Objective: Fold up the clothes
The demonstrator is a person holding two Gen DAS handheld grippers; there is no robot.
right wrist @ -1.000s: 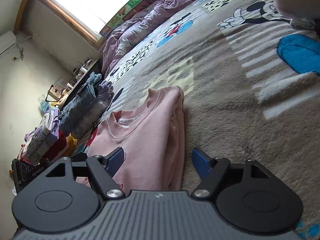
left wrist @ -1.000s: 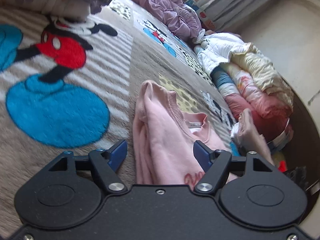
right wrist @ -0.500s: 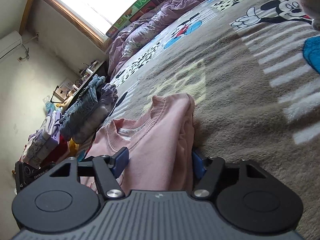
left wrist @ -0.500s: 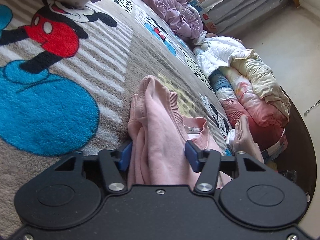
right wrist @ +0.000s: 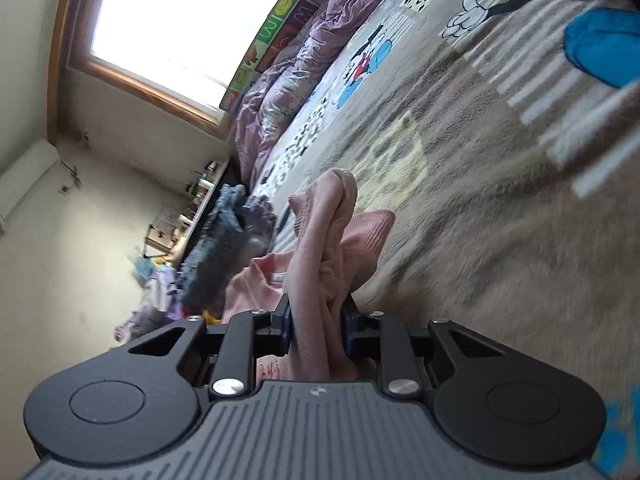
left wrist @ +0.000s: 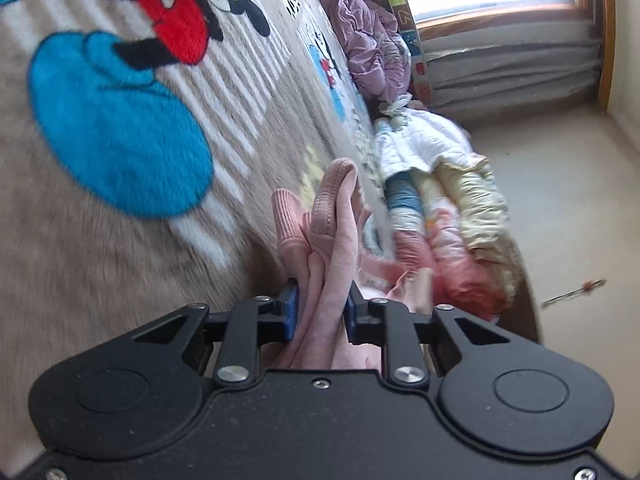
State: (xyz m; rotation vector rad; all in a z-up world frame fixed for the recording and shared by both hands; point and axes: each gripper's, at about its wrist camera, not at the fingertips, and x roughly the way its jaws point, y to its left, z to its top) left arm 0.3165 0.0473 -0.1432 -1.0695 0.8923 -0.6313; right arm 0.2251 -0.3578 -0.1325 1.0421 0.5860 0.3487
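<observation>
On the cartoon blanket point(left wrist: 120, 264), the left tool point(left wrist: 319, 309) is closing, clamped on bunched pink sweater point(left wrist: 332, 216). The right tool point(right wrist: 316, 324) closes likewise; only its view shows blue clothes point(right wrist: 224, 248).

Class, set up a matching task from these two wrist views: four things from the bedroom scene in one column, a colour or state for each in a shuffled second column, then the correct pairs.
Things
1. sweatshirt
2. crumpled quilt
3. left gripper
4. window frame

Colour or state
A. wooden brown
B. closing on bunched pink fabric
C. purple
D. pink, gathered up off the blanket

Pairs: 1-D, 2-C, 3-B, 4-A
</observation>
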